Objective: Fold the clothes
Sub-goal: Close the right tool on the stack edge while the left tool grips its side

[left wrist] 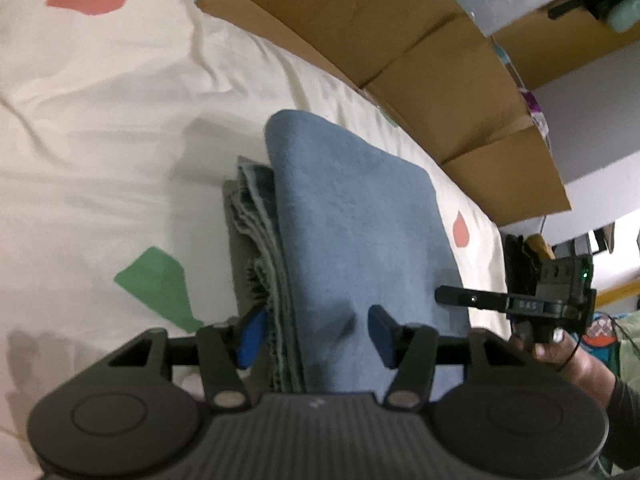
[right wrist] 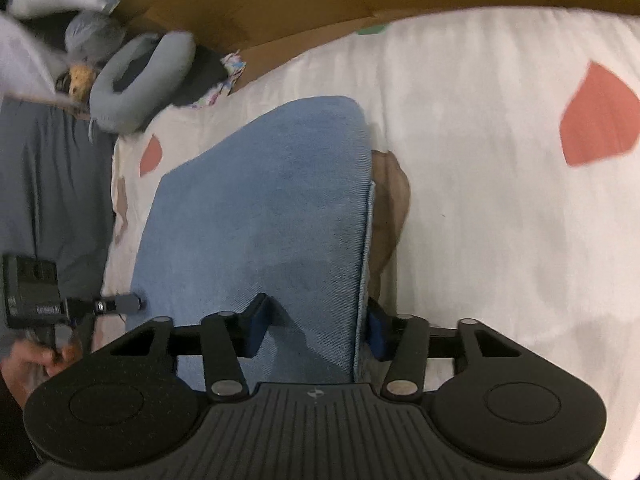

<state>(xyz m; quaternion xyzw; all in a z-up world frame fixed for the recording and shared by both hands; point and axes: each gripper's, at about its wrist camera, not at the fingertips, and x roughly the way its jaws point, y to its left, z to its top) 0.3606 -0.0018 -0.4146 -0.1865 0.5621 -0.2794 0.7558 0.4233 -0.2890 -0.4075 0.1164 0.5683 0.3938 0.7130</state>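
Both tools sit at the near end of a folded blue garment [left wrist: 360, 220] lying on a cream bedsheet [left wrist: 100, 120] with red and green patches. From the left wrist view, the left tool [left wrist: 316, 332] stands part-open: its left pad hangs beside the stacked, frayed edges at the garment's left side, its right pad hovers over the top layer, and neither pad visibly presses the cloth. From the right wrist view, the right tool [right wrist: 316, 328] straddles the garment's right-hand edge, one pad resting on the blue top and the other just outside the edge; whether it pinches is not clear, though the jaws look loose.

The garment's long axis runs straight away from both tools, toward the cardboard boxes [left wrist: 420, 60] at the far side of the bed. A tan piece of cloth [right wrist: 390, 200] peeks from under its right edge. Each tool covers its own near corner, so neither hand is closer overall. The fold looks nearly complete; any next fold would likely carry the near end away along that axis.
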